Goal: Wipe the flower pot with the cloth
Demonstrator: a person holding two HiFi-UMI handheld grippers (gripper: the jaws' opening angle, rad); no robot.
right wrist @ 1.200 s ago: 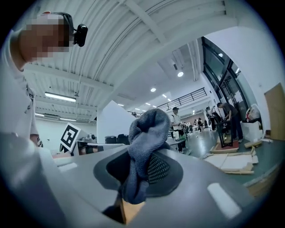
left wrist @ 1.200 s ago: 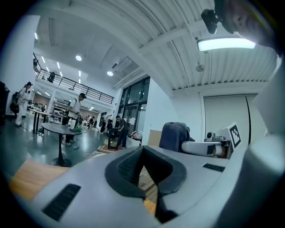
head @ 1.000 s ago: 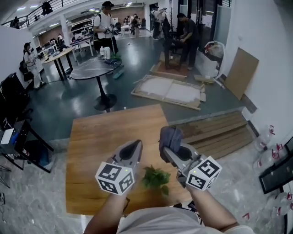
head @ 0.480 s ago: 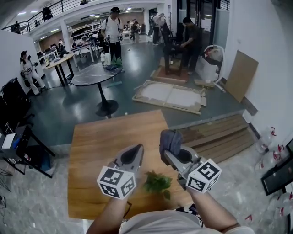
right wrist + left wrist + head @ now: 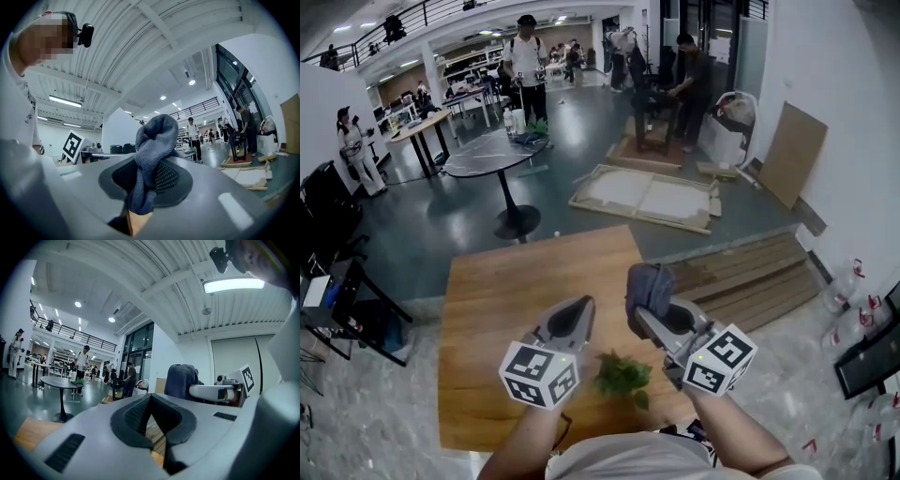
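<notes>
While the right gripper (image 5: 643, 315) clamps its fingers on the grey cloth (image 5: 649, 284), the left gripper (image 5: 578, 311) holds its fingers together, empty.

Indoor, evenly lit, mid-bright, cool white cast. Light comes from overhead: strip light (image 5: 239, 284) clips to pure white in left gripper view, ceiling spot (image 5: 192, 82) flares small in the right one. Dark floor (image 5: 441, 216) has soft sheen. No hard shadows on worktop (image 5: 506, 281). Heavy fisheye, straight lines bow; both gripper views have a black round vignette. Left claw (image 5: 150, 397) shell near the lens is slightly soft; cloth (image 5: 152, 150) weave is sharp.
</notes>
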